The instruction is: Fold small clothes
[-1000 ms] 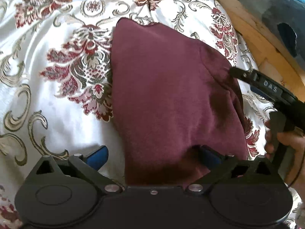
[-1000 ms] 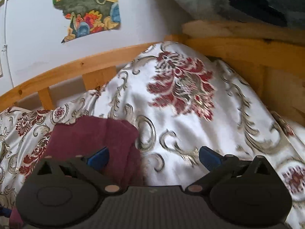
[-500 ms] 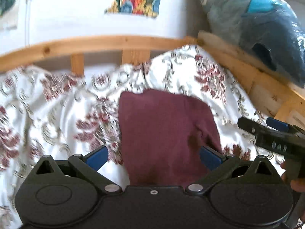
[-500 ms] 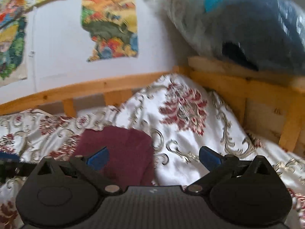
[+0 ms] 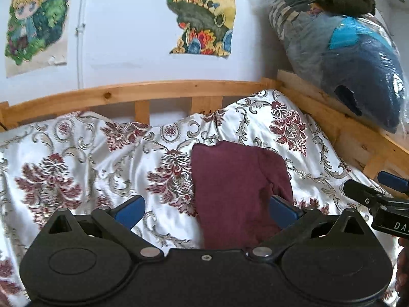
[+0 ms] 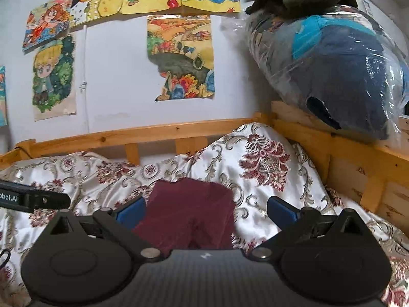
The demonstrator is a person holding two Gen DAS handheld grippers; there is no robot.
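Change: both grippers have pulled up and back from the maroon garment [image 5: 237,192].
Left gripper [image 5: 207,208]: wide open, empty.
Right gripper [image 6: 205,208]: wide open, empty.
Garment: folded, near the bedspread's [image 5: 76,163] far right corner.

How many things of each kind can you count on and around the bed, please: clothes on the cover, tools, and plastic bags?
Maroon folded garment on the floral bed cover: 1
Tools, both open and holding nothing: 2, the left tool and the right tool
Clear plastic bag of bedding on the wooden bed frame: 1
Total: 4
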